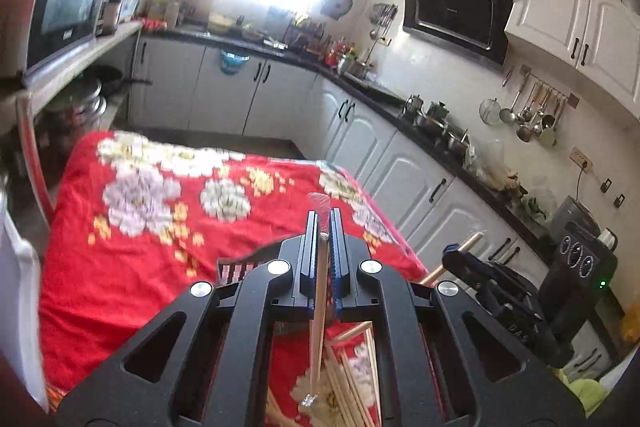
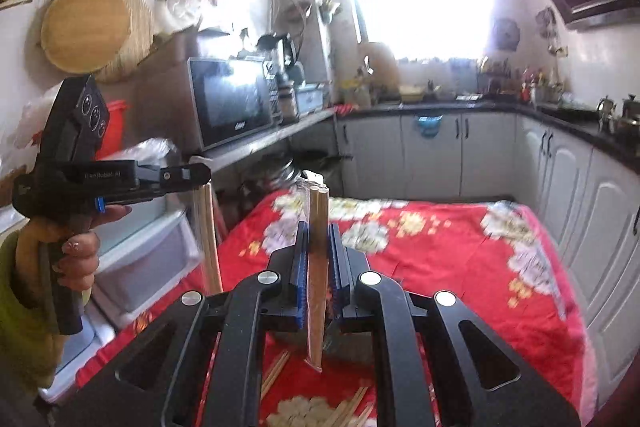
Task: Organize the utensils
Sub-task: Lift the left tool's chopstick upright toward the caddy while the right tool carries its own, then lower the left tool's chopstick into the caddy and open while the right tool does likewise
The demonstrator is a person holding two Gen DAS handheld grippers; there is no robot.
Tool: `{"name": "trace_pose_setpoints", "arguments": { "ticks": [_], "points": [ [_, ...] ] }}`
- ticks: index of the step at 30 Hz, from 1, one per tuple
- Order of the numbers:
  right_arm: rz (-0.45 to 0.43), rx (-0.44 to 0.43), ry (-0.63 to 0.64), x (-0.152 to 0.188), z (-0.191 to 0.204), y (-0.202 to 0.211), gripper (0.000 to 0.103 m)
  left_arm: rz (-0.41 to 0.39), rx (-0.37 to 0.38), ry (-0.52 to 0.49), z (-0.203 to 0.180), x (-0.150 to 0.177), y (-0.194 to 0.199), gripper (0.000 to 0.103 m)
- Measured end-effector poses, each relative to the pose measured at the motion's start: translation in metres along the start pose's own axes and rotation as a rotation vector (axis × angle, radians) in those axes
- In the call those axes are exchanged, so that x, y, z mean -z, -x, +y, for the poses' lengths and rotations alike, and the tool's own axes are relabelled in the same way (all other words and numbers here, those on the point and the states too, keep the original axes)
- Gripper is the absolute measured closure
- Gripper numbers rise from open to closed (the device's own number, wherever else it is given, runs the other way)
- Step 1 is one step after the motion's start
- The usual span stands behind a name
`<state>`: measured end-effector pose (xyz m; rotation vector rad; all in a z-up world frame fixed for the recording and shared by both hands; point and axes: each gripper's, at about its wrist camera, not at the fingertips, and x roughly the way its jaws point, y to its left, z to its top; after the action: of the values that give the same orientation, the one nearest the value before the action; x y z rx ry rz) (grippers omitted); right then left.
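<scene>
Far half of the red floral tablecloth lies open. Loose chopsticks clutter the near edge; white cabinets bound the right side.

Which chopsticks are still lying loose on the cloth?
The bare pile below the grippers; the left gripper and right gripper each grip a plastic-wrapped pair.

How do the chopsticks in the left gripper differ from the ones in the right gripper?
The left gripper holds a thinner wrapped pair; the right gripper holds a thicker pair. The left pair barely passes the fingertips; the right pair sticks out well past them. Both are wooden, clear-wrapped and clamped.
</scene>
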<state>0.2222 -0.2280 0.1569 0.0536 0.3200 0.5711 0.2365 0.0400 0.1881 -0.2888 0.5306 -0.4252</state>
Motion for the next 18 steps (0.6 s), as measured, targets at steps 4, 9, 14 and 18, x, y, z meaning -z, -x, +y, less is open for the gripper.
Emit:
{"name": "trace_pose_setpoints", "arguments": {
  "ticks": [4,9,14,18],
  "points": [
    [-0.033,0.021,-0.010,-0.014,-0.011,-0.001,0.093,-0.048,-0.011,-0.030,-0.009,-0.022,-0.001,0.100],
    [-0.058,0.039,-0.012,-0.030,-0.021,-0.005,0.093,-0.101,-0.022,-0.048,-0.015,-0.050,-0.006,0.100],
    [-0.074,0.063,0.001,-0.035,-0.025,-0.013,0.093,-0.146,-0.063,-0.058,-0.013,-0.064,-0.014,0.100],
    [-0.071,0.072,0.003,-0.031,-0.024,-0.022,0.093,-0.185,-0.136,-0.096,-0.007,-0.064,-0.029,0.100]
  ]
}}
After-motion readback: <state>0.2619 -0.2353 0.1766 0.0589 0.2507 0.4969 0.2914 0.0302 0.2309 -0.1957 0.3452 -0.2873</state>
